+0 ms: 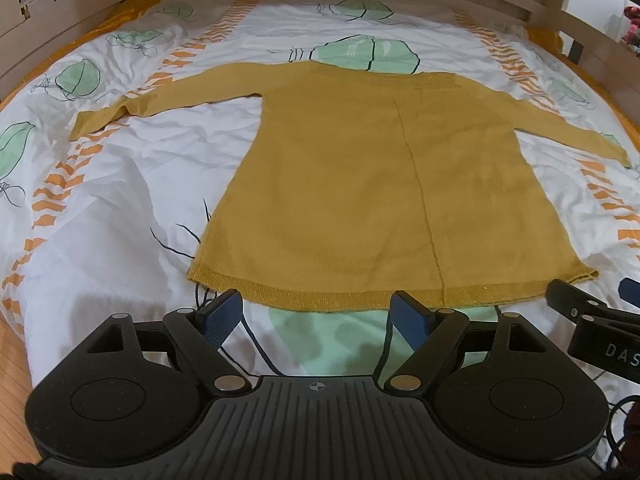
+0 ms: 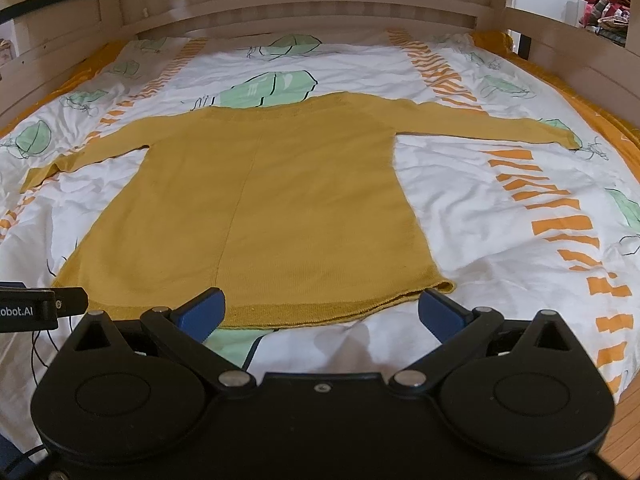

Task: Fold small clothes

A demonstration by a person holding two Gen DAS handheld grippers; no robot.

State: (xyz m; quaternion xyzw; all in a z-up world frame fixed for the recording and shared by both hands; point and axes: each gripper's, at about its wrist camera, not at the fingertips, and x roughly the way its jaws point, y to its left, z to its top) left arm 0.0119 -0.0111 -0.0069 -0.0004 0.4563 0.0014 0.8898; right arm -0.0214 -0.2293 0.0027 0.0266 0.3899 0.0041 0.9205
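A mustard-yellow long-sleeved knit top (image 1: 360, 184) lies flat on the bed, both sleeves spread out sideways, hem toward me. My left gripper (image 1: 318, 312) hovers open just short of the hem's middle, its blue pads (image 1: 222, 314) empty. In the right wrist view the same top (image 2: 260, 200) fills the centre. My right gripper (image 2: 322, 312) is open too, jaws wide, facing the hem's right half near its corner, holding nothing. The right gripper's body (image 1: 592, 312) shows at the left view's right edge.
The duvet (image 2: 500, 220) is white with green leaf prints and orange stripes, and is wrinkled. A wooden headboard (image 2: 304, 8) and side rails (image 1: 36, 40) enclose the bed. Wood floor (image 1: 12, 392) shows at the near left corner. The left gripper's body (image 2: 32, 306) sits at the left edge.
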